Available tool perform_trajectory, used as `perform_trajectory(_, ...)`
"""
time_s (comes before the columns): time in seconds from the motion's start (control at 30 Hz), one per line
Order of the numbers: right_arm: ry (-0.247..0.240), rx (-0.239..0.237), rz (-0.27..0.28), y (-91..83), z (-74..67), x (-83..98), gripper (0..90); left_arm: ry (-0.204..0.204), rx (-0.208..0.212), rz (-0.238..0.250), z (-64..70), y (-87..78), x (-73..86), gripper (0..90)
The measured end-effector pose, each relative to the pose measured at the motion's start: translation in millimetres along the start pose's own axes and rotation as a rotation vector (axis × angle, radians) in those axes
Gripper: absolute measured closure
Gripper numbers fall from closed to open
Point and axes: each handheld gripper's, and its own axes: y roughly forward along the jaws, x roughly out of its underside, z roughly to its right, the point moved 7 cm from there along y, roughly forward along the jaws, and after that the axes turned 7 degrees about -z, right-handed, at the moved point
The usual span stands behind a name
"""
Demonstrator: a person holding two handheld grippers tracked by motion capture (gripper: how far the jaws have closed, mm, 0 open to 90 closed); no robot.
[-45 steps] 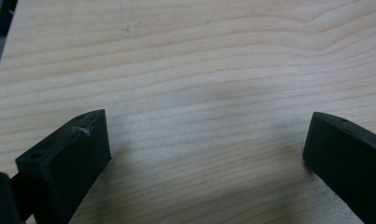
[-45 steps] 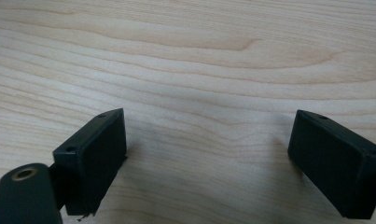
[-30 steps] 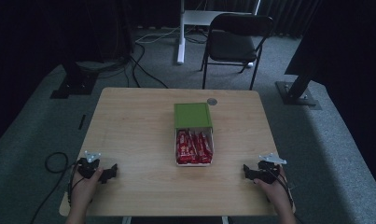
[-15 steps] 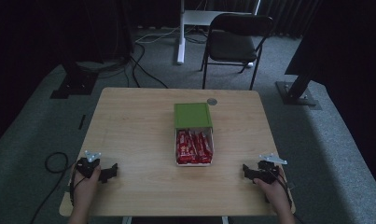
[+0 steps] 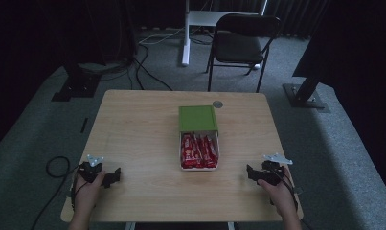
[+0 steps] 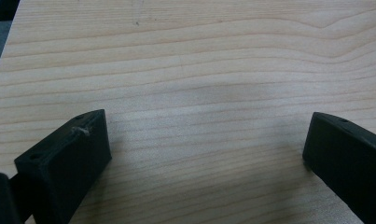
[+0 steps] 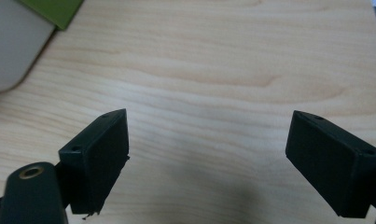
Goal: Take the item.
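I'm holding my black left gripper and black right gripper low at the near corners of the light wooden table, both w/ jaws spread wide, gripping nothing. Farther off, mid-table, the white tray of red snack packets is sitting half under its green lid. A small grey disc is lying just beyond.

A dim studio-like room: grey carpet, black curtains, floor cables, equipment stands.
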Motion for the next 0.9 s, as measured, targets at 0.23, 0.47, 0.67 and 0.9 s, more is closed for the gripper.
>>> perform_trajectory(0.23, -0.021, -0.004, 0.017, -8.2, -9.5, -15.5, 13.6, 0.002, 0.000, -0.002, -0.2, -0.1, 0.1, 1.3)
perform_trajectory(0.47, -0.029, -0.013, 0.041, -14.8, -18.8, -30.1, 13.9, 0.002, 0.000, -0.003, -0.2, -0.1, 0.1, 1.3)
perform_trajectory(0.67, -0.058, -0.033, 0.070, -23.4, -32.8, -46.7, 16.5, 0.002, -0.001, -0.002, -0.2, -0.1, 0.1, 1.3)
perform_trajectory(0.9, -0.081, -0.062, 0.114, -33.7, -52.0, -66.9, 16.6, 0.002, -0.001, -0.002, -0.2, -0.1, 0.1, 1.3)
